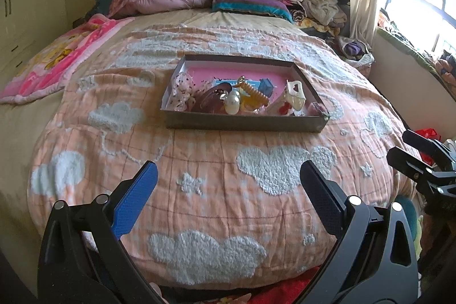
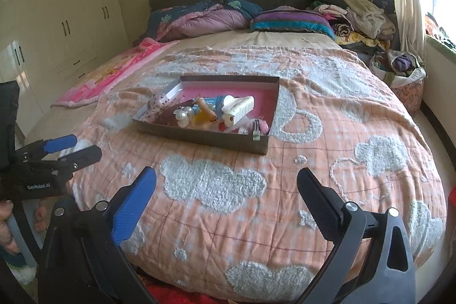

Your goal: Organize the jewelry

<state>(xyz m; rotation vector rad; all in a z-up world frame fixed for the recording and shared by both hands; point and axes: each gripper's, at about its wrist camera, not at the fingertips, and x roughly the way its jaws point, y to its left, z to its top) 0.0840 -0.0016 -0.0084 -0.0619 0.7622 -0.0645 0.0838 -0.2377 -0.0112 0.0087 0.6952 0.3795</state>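
a shallow dark box [image 1: 242, 123] with a pink floor lies flat on the peach bedspread, open at the top. most of its contents crowd toward the near wall, while the far part of the pink floor is bare. at the left end lies a white speckled piece of fabric [image 1: 181, 89]. next to it is a brown hair claw [image 1: 213, 99], then a pearly white piece [image 1: 232, 104] and an amber spiral clip [image 1: 253, 93]. a cream hair claw [image 1: 293, 97] stands toward the right end. a small blue box [image 1: 266, 86] lies behind them. a pink fuzzy item [image 1: 316, 107] fills the near right corner.
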